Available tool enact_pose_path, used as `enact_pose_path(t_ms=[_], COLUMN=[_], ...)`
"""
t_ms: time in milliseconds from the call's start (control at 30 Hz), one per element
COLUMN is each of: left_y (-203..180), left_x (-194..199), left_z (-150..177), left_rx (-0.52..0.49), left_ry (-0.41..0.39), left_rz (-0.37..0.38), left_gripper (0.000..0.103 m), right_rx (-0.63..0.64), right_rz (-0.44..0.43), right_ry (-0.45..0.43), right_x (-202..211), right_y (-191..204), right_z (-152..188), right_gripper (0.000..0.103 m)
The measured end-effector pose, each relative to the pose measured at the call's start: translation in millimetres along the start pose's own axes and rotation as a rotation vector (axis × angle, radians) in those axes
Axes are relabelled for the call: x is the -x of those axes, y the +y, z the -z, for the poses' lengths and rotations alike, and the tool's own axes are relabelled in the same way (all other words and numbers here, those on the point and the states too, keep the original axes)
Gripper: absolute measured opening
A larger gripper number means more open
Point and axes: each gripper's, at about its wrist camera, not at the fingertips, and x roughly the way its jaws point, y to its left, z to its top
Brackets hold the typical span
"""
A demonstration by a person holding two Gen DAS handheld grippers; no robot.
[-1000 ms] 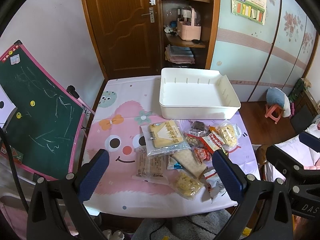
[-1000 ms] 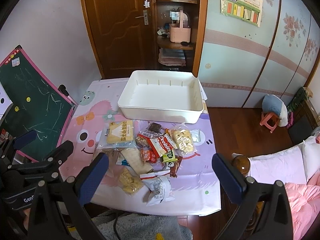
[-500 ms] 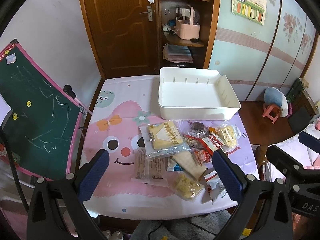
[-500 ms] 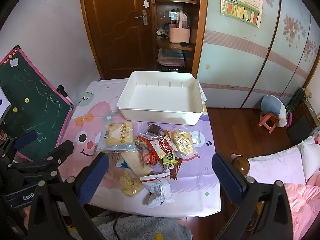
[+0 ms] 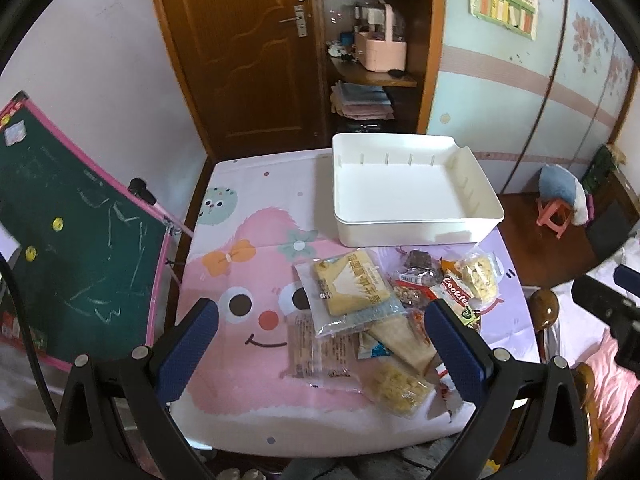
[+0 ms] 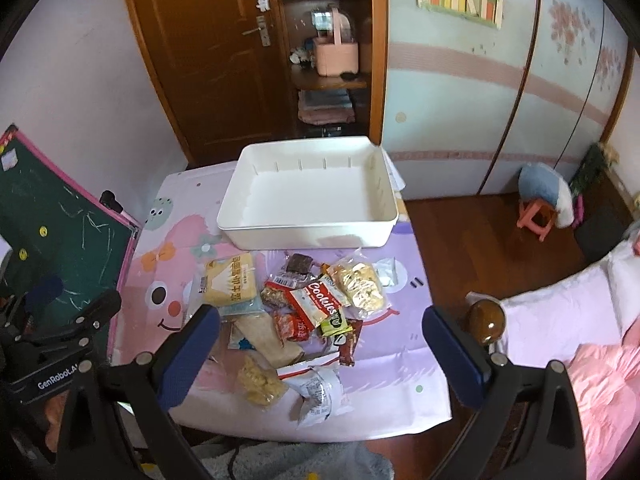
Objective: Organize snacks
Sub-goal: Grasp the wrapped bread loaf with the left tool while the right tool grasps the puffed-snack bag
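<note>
A pile of snack packets lies on the table in front of an empty white bin [image 5: 412, 188], which also shows in the right wrist view [image 6: 308, 196]. The pile includes a large yellow cracker pack [image 5: 350, 284] [image 6: 230, 280], a red-and-white cookie pack [image 6: 318, 306], a clear popcorn bag [image 6: 358, 284] and a crumpled white wrapper [image 6: 320, 390]. My left gripper [image 5: 320, 350] is open and empty, high above the table's near edge. My right gripper [image 6: 320, 354] is open and empty, above the pile's near side.
The table wears a pink cartoon cloth [image 5: 248, 280]. A green chalkboard [image 5: 68, 256] leans at the left. A wooden door [image 5: 240, 48] and shelves [image 5: 372, 76] stand behind. A bed [image 6: 580, 340] and a wooden knob [image 6: 486, 322] are at the right.
Both grippers have moved forward and lower toward the table; the snacks and bin look larger. Nothing on the table has moved.
</note>
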Motion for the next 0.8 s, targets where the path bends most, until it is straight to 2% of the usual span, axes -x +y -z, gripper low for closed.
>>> enact_pose_path(t_ms=[100,267,400,533,800], left_y=[2.6,7.0,12.6,14.6,7.7], left_x=[-13.1,-40.5,-72.1,-111.3,-201.3], left_z=[-4.0,-5.5,-9.0,-10.8,-7.3], left_rx=[-0.031,-0.040,-0.017,0.018,0.084], left_ry=[0.013,0.057,0.143,0.216,0.401], left_rz=[0.034,0.101,0.151,0.149,0.207], left_gripper=[0.102,0.102,0.102,0.102,0.102], right_rx=[-0.028,-0.036,-0.039,-0.032,0.054], right_rz=[-0.029,-0.025,-0.039,-0.038,-0.054], right_ry=[0.037,0.064,0.095,0.129,0.193], right_x=[-16.4,-46.9,-84.6,-122.8,-189.6], right_y=[-8.0,-19.5,-35.0,-49.2,-68.5], right_z=[-4.7,-9.4,-9.3,-6.1,-2.1], right_gripper=[0.097,0.094,0.094,0.094,0.090])
